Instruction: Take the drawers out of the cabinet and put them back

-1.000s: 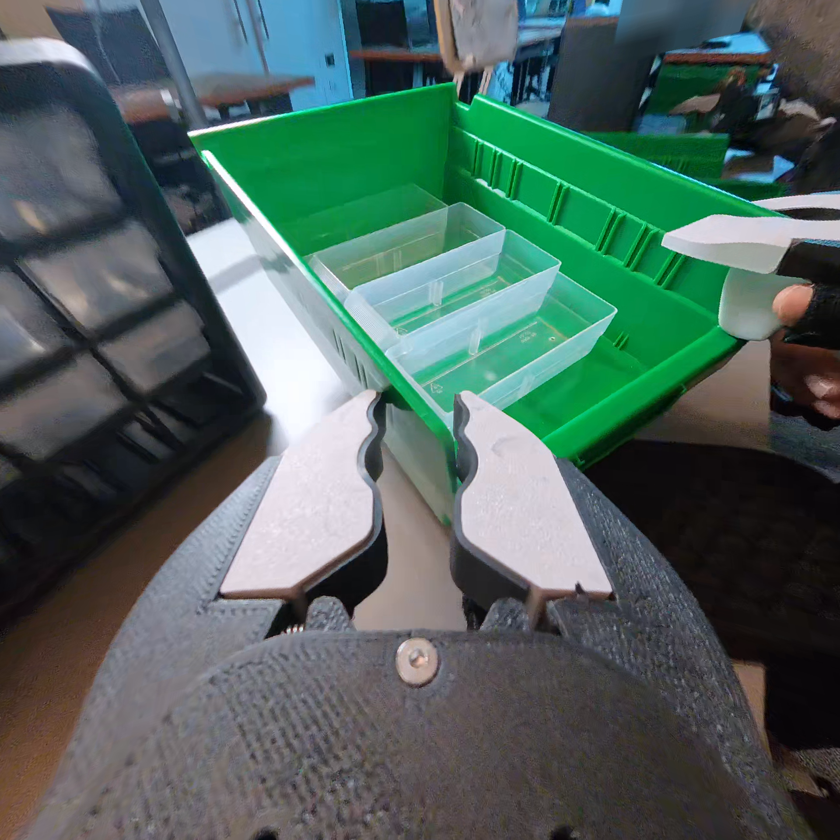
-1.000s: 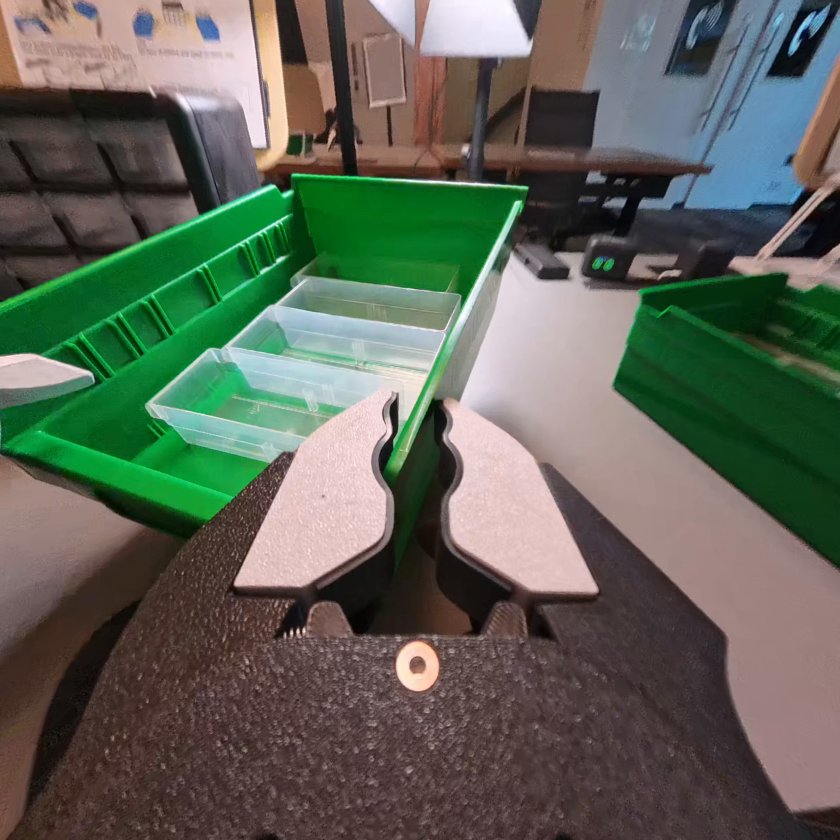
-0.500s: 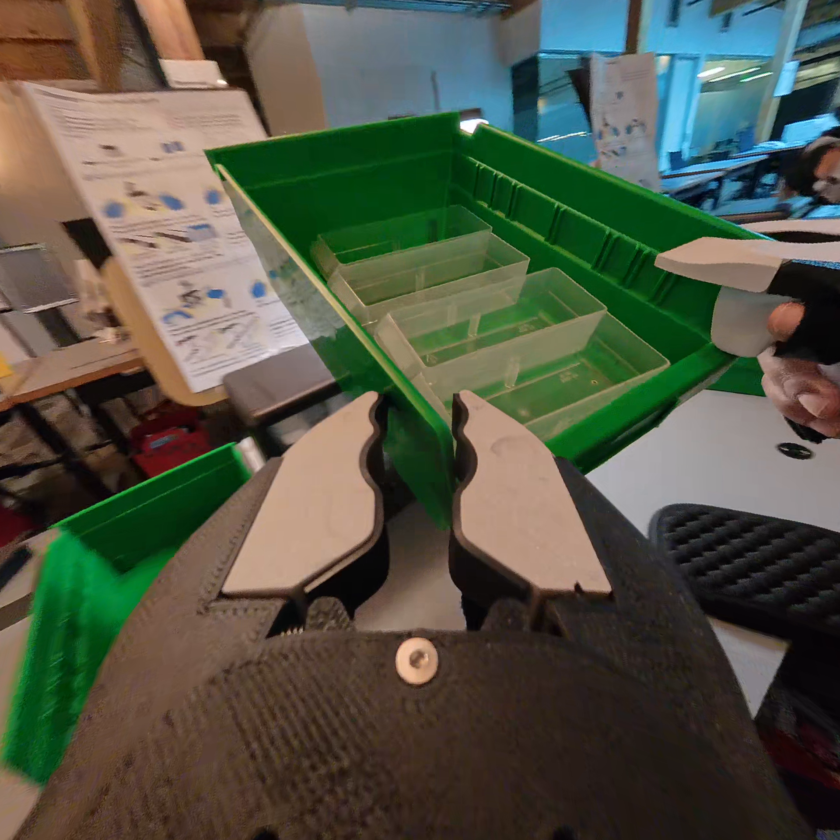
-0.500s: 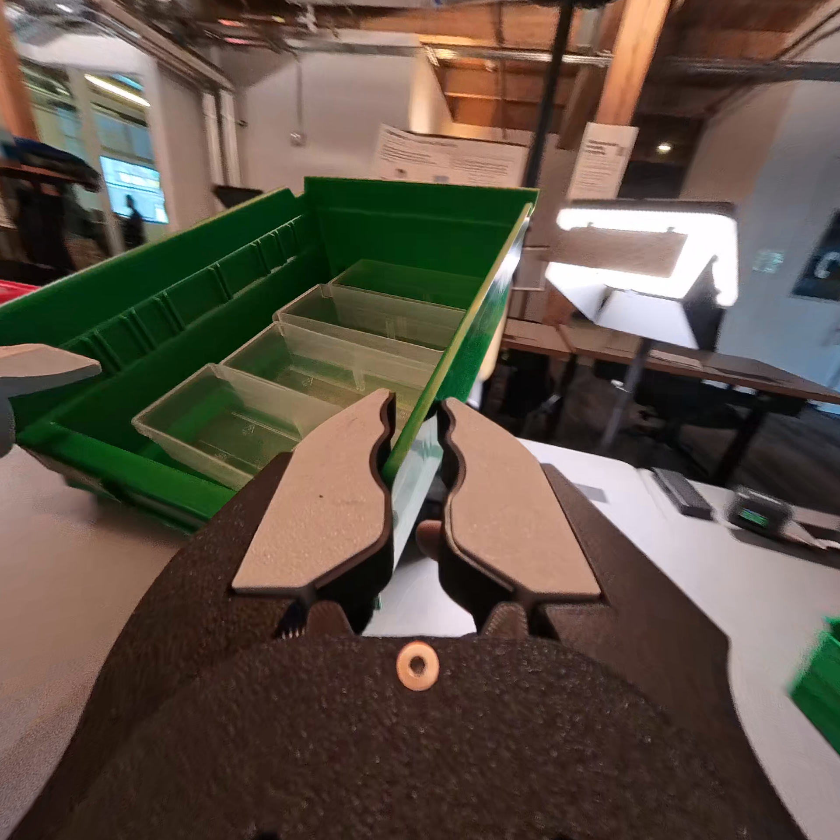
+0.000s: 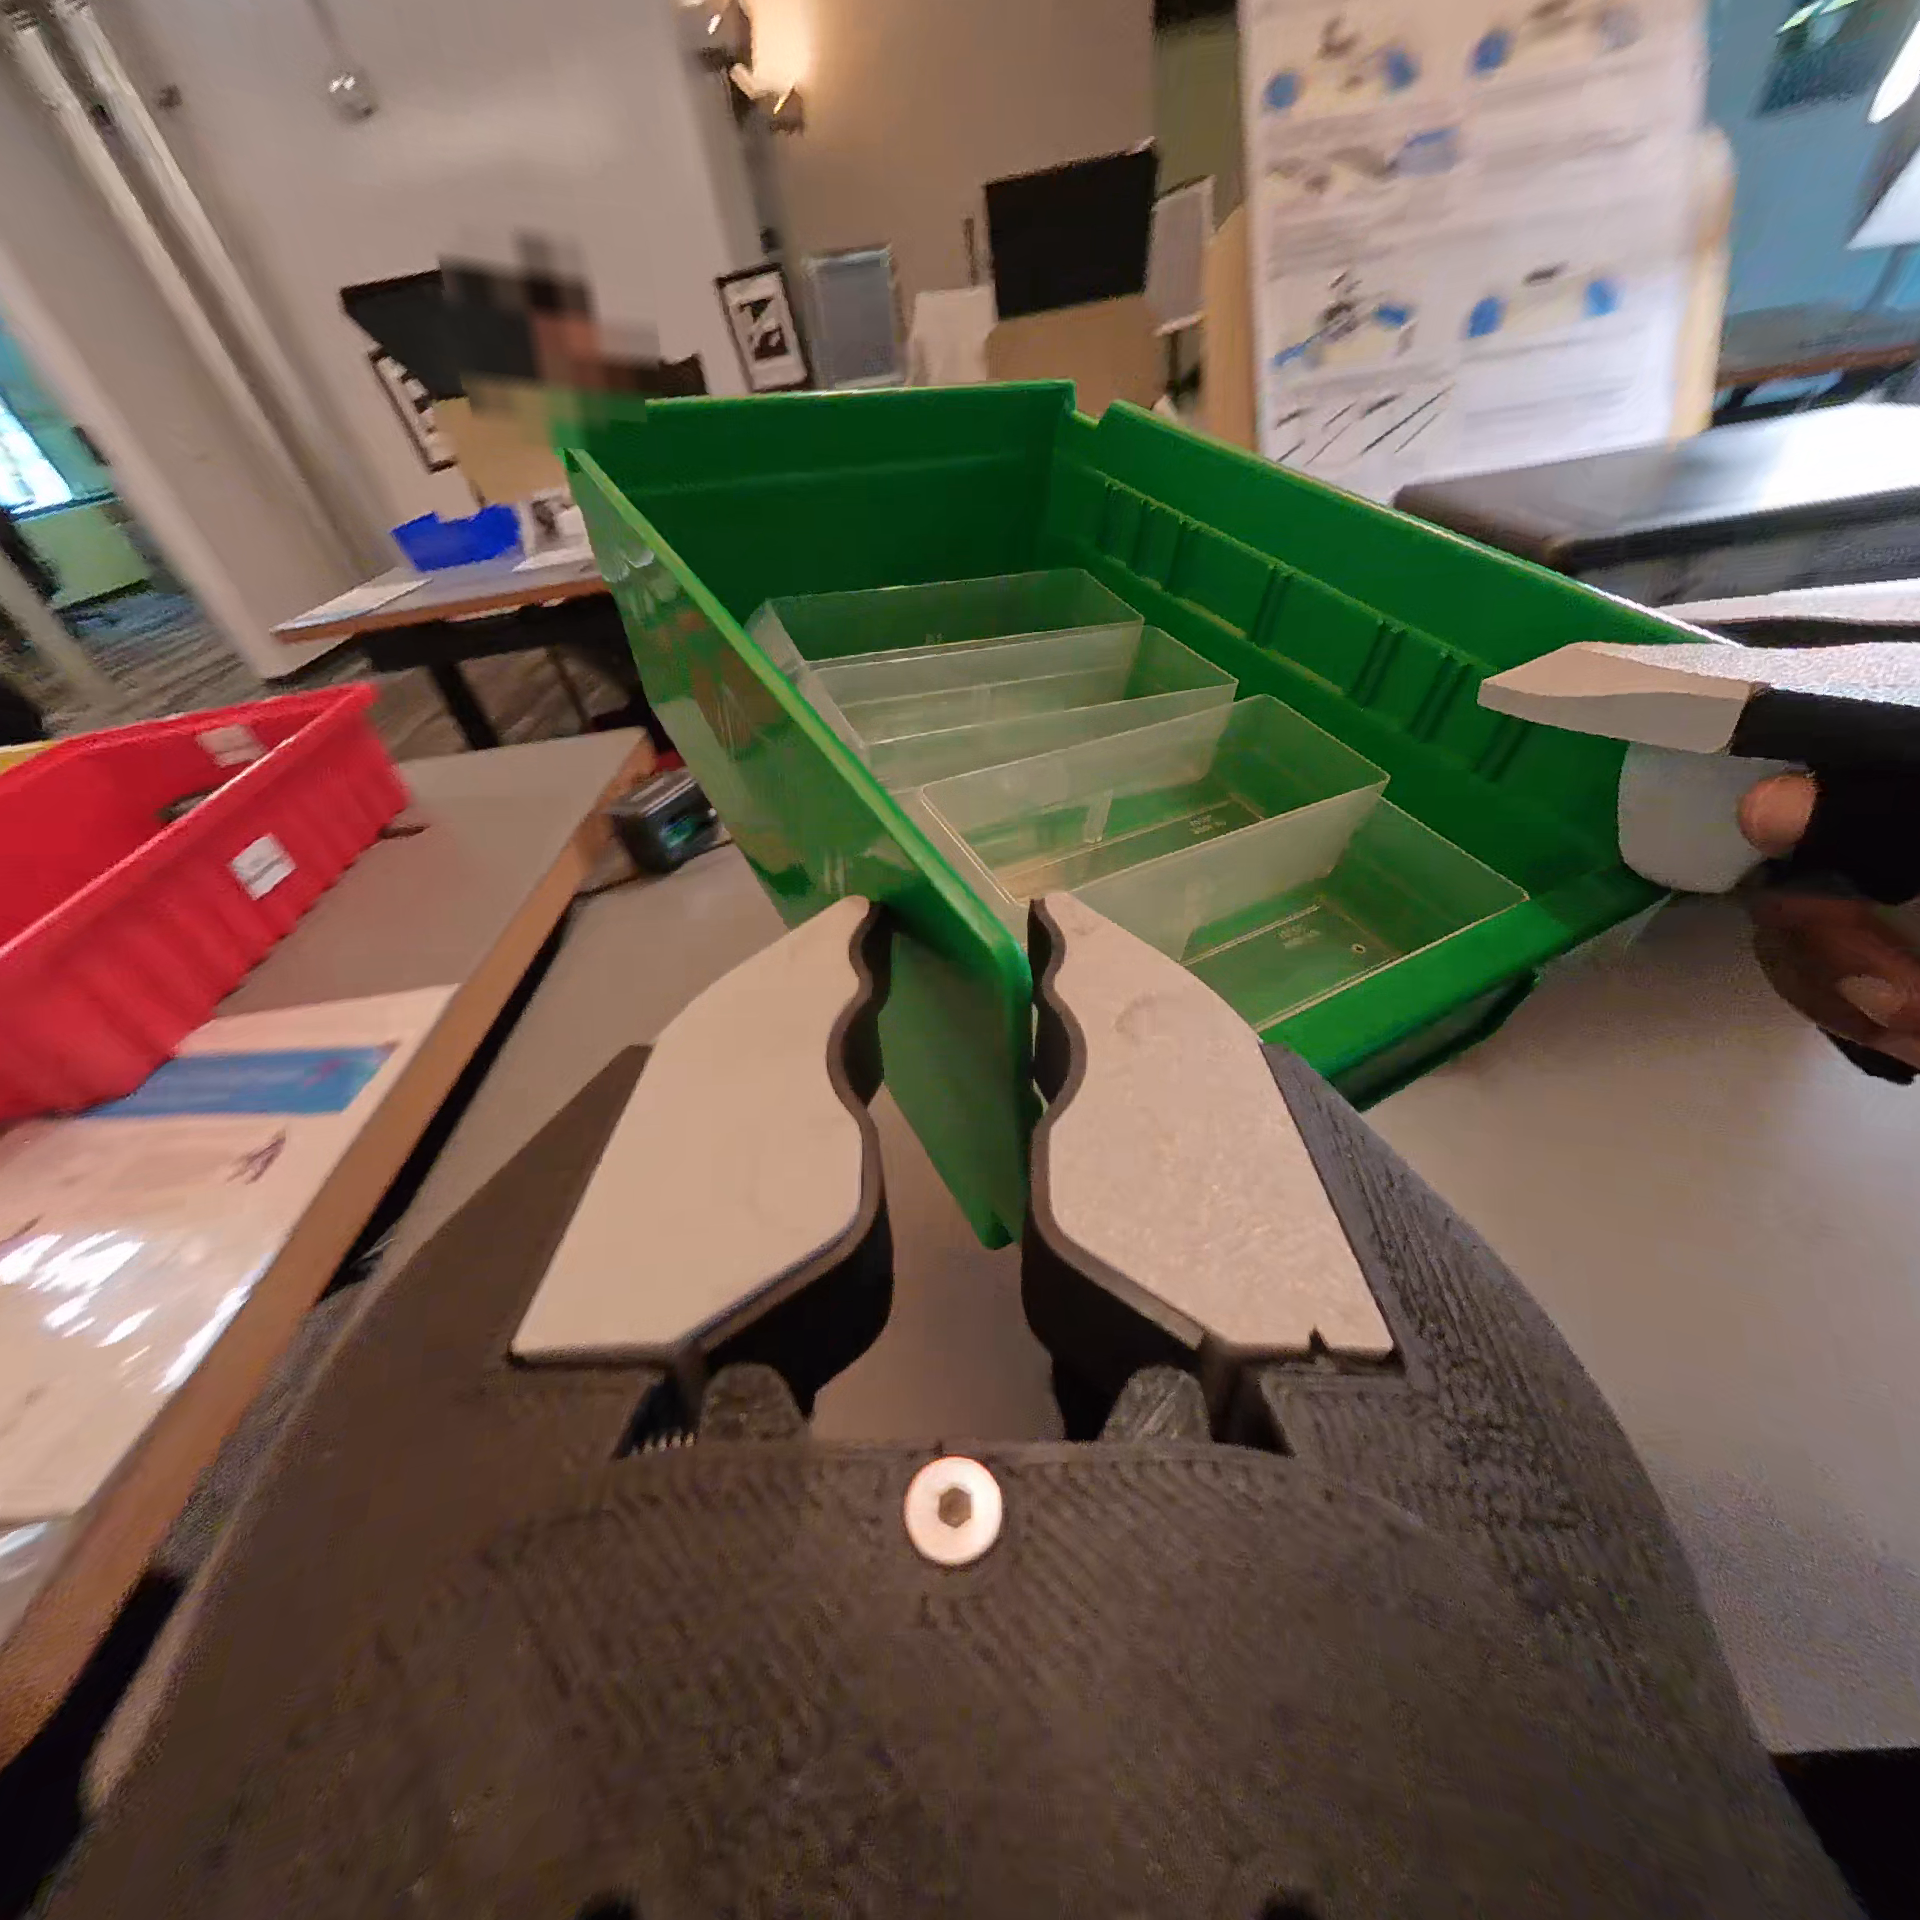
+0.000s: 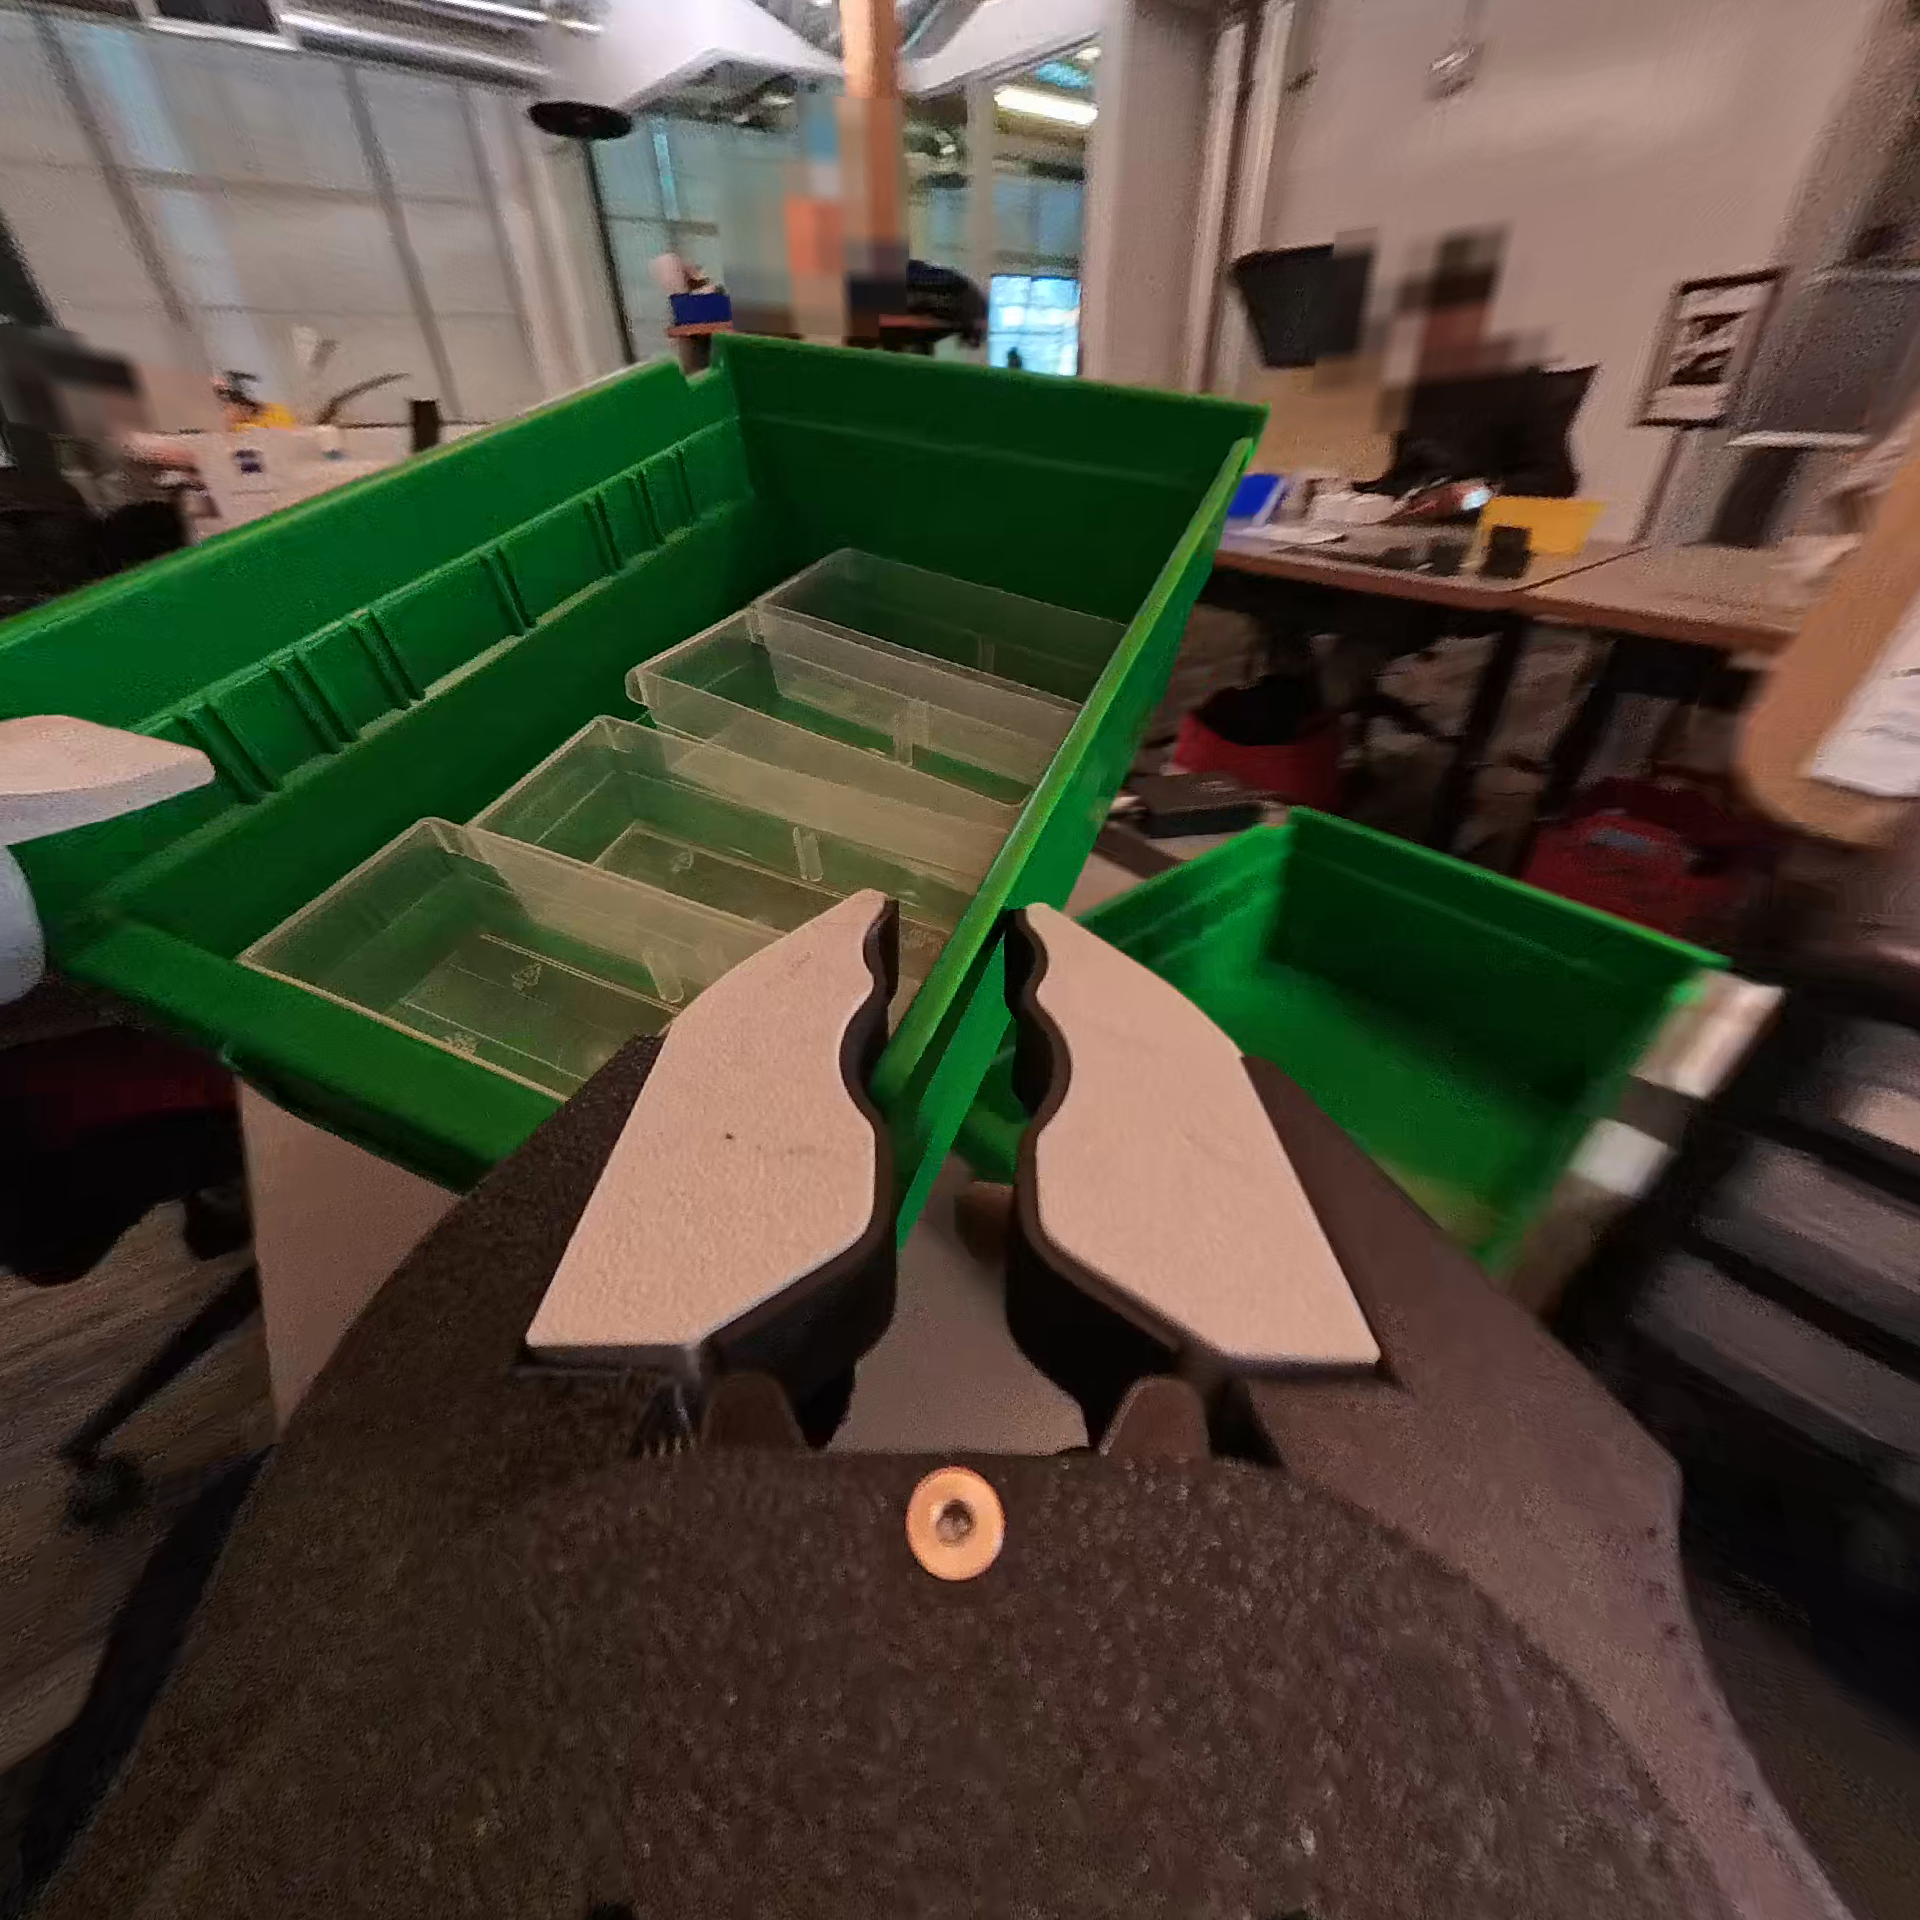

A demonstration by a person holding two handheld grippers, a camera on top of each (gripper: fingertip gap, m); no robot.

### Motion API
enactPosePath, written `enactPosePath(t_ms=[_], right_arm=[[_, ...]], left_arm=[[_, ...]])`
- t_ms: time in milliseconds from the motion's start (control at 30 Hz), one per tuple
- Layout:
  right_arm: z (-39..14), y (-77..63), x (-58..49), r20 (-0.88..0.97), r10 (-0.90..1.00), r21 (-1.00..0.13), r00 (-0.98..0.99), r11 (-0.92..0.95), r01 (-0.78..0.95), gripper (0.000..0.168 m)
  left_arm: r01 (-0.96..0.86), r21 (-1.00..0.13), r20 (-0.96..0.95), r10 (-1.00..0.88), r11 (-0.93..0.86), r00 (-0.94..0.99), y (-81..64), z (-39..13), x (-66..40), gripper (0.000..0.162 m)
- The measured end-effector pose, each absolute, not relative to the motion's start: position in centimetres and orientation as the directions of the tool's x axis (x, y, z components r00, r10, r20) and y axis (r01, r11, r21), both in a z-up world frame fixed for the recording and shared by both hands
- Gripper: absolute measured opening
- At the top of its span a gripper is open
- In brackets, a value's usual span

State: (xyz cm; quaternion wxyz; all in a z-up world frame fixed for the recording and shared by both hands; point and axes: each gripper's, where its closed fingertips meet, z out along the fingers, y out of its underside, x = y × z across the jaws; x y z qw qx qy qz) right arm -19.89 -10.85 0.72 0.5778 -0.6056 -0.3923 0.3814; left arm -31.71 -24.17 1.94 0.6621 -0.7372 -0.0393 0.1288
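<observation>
A long green plastic drawer (image 5: pixel 831 520) with ribbed side walls and a tall back wall hangs in the air between the two tools, tilted a little, with four clear shallow trays (image 5: pixel 1153 821) lying overlapped in a row along its floor. The left gripper (image 5: pixel 951 935) is pinched on the drawer's left side wall near the front corner, and the right gripper (image 6: pixel 940 935) is clamped on the opposite side wall in the same way. A red bin (image 5: pixel 156 862) sits on a table (image 5: pixel 468 883) to the left, and a second green drawer (image 6: pixel 1382 1008) lies just beyond the right tool.
</observation>
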Motion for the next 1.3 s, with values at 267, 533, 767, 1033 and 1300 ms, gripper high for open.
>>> enactPosePath(t_ms=[267, 533, 767, 1033, 1300], right_arm=[[-8.7, -12.3, -30.7, -0.101, 0.961, -0.976, 0.257, -0.146, 0.163, 0.025], [-14.4, -10.8, -32.0, -0.085, 0.973, -0.952, 0.216, -0.143, 0.272, 0.033], [-12.2, -10.5, -28.1, 0.072, 0.997, -0.897, -0.016, 0.071, 0.437, 0.052], [-18.3, -5.3, -25.1, 0.319, 0.919, -0.49, -0.231, 0.368, 0.79, 0.06], [-21.2, -3.9, -24.3, 0.466, 0.811, -0.272, -0.352, 0.51, 0.816, 0.028]], left_arm=[[0.003, -0.969, -0.044, 0.187, -0.245, 0.981, -25.6, -6.5, -41.3, 0.03], [0.068, -0.955, 0.037, 0.112, -0.288, 0.993, -23.4, -13.6, -43.4, 0.031], [0.049, -0.929, -0.023, 0.19, -0.366, 0.981, -23.8, -13.6, -44.5, 0.039], [-0.323, -0.787, -0.293, -0.141, -0.525, 0.946, -21.2, -12.9, -36.1, 0.058], [-0.608, -0.408, -0.461, -0.421, -0.681, 0.781, -18.9, -21.4, -35.2, 0.051]])
